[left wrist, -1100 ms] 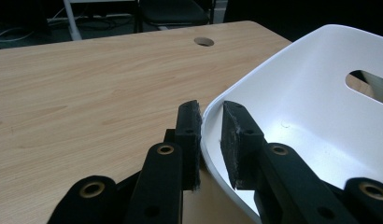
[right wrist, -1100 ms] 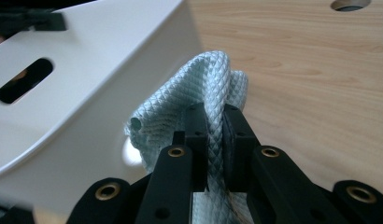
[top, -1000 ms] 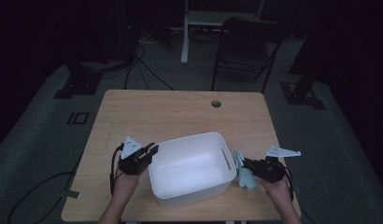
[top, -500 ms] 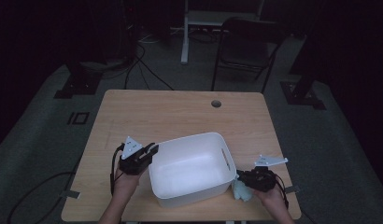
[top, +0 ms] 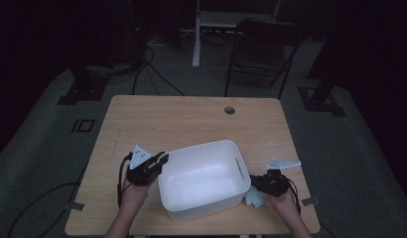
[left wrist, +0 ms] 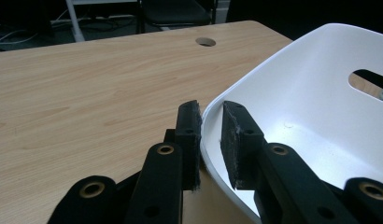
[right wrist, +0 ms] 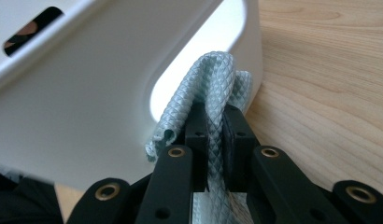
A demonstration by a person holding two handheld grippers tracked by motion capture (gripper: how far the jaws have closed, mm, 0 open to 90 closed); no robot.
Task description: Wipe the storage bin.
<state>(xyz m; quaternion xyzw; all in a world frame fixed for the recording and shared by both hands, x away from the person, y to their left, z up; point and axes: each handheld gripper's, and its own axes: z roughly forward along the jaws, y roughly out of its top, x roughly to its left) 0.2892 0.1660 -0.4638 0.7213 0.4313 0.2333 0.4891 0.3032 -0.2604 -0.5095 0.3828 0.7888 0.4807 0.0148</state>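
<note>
A white plastic bin (top: 201, 148) stands on the wooden table (top: 191, 119) near the front edge. My left gripper (top: 161, 159) holds its left rim; in the left gripper view the jaws (left wrist: 210, 116) straddle the thin wall (left wrist: 311, 102), one pad outside and one inside. My right gripper (top: 254, 182) is at the bin's front right corner, shut on a pale blue waffle-textured cloth (top: 253, 198). In the right gripper view the cloth (right wrist: 217, 74) bunches up between the jaws (right wrist: 216, 114) and rests against the bin's outer wall (right wrist: 87, 93).
A slot handle (top: 237, 166) is cut in the bin's right wall. A round cable hole (top: 230, 110) sits in the table's far right part. A dark chair (top: 263, 44) stands behind the table. Bare wood lies beyond the bin.
My right gripper has carried the cloth down and nearer the front, along the bin's right wall to its front corner. The left gripper and the bin have stayed still.
</note>
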